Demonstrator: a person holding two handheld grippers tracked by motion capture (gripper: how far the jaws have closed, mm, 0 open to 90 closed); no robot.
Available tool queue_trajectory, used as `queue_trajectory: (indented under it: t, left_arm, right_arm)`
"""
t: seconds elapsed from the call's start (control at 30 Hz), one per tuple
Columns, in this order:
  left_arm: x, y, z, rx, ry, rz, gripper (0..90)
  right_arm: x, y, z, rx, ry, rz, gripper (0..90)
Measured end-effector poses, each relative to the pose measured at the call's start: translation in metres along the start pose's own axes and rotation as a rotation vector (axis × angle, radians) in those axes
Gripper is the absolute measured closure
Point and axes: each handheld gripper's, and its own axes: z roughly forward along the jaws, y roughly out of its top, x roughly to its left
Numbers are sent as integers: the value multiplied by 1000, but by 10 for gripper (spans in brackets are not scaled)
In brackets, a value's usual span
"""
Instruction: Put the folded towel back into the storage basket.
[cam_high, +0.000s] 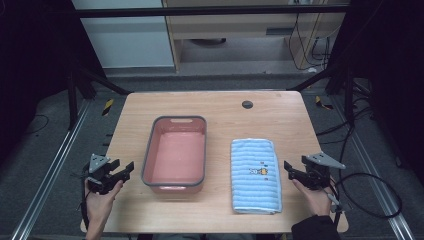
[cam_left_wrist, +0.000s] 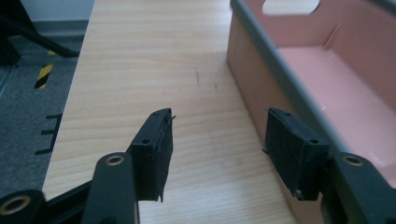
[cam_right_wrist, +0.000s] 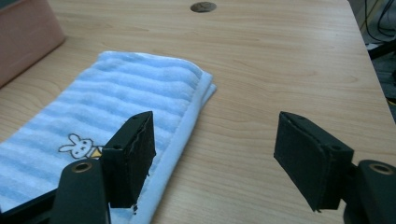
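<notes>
A pink tub with a grey rim (cam_high: 174, 154) stands empty at the middle of the wooden table (cam_high: 220, 107). Right of it lies a folded blue striped towel (cam_high: 254, 174) with a small rabbit print. My left gripper (cam_high: 123, 171) is open near the table's left edge, just left of the tub (cam_left_wrist: 299, 70). In the left gripper view my own jaws hold only air (cam_left_wrist: 217, 149). My right gripper (cam_high: 291, 170) is open just right of the towel (cam_right_wrist: 93, 126); its left jaw hangs over the towel's edge, with nothing between the jaws (cam_right_wrist: 217, 158).
A small dark round cap (cam_high: 247, 104) sits in the tabletop at the far side, also seen in the right gripper view (cam_right_wrist: 203, 7). Cables run on the floor at the right. Metal rails flank the table. Bare wood lies beyond the tub and towel.
</notes>
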Motion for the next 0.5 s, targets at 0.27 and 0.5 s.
queue_trajectory:
  t: [0.27, 0.5]
  left_arm:
    - [-13, 7, -10, -44, -16, 16, 409]
    - [-23, 14, -17, -82, -37, 23, 389]
  right_arm:
    - [6, 3, 1, 3, 21, -32, 297]
    - [3, 9, -2, -20, 9, -31, 289]
